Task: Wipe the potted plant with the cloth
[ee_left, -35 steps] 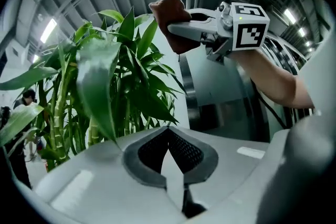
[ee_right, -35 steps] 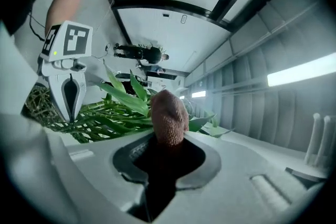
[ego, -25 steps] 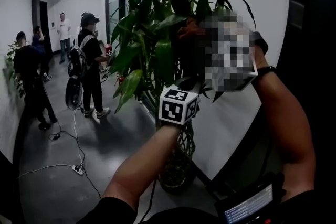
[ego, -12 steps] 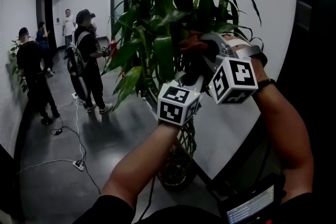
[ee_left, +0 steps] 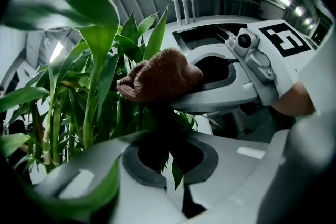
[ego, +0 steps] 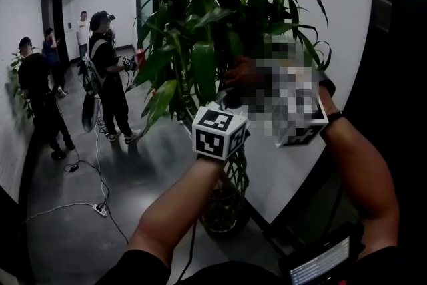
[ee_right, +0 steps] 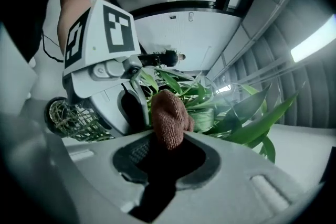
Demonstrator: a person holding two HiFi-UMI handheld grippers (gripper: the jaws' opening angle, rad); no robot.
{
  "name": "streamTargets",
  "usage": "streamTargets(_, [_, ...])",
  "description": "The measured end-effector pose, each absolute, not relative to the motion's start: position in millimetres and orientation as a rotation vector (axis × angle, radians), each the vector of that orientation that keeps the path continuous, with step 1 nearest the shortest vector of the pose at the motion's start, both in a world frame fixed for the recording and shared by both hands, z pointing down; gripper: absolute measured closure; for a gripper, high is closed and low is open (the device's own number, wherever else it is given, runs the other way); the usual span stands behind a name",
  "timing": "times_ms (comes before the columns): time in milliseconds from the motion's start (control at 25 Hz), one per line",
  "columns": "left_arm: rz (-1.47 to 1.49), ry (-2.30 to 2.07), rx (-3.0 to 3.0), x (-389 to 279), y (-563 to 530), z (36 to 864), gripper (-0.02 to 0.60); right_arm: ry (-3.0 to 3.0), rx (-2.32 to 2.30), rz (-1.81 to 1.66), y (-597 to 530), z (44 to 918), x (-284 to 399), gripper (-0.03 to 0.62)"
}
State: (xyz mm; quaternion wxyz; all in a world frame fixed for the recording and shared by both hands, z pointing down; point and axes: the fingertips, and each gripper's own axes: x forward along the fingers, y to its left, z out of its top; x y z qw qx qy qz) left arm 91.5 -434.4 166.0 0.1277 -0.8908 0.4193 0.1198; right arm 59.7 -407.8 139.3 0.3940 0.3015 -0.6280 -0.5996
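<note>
The potted plant [ego: 200,30] stands against a white wall, with long green leaves on plaited stems [ego: 237,177]. My right gripper [ego: 257,80] is shut on a brown knitted cloth [ego: 239,70] and holds it against the leaves at mid height. The right gripper view shows the cloth [ee_right: 169,118] sticking up out of the right gripper [ee_right: 163,157]. My left gripper [ego: 230,107] is just below it, shut on a dark leaf [ee_left: 157,136]. From the left gripper [ee_left: 170,160], the cloth [ee_left: 160,81] sits directly above, in the right gripper [ee_left: 220,81].
Several people [ego: 107,70] stand in the corridor at the left. Cables and a power strip [ego: 99,210] lie on the dark floor. The plant's pot [ego: 223,220] sits on the floor by the white wall [ego: 333,10]. A small screen [ego: 317,262] is at the bottom right.
My right gripper has slid downward along the leaves with the cloth in it. The left gripper has stayed almost in place on its leaf.
</note>
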Motion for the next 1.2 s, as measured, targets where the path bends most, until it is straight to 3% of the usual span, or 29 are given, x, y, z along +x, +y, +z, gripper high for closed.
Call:
streamTargets(680, [0.311, 1.204, -2.621, 90, -423, 184, 0.565, -1.762, 0.722, -1.367, -346, 179, 73, 0.536])
streamTargets(1000, [0.276, 1.214, -2.613, 93, -426, 186, 0.565, -1.745, 0.864, -1.555, -288, 95, 70, 0.536])
streamTargets(1200, [0.273, 1.208, -2.634, 99, -428, 185, 0.565, -1.626, 0.934, -1.639, -320, 43, 57, 0.536])
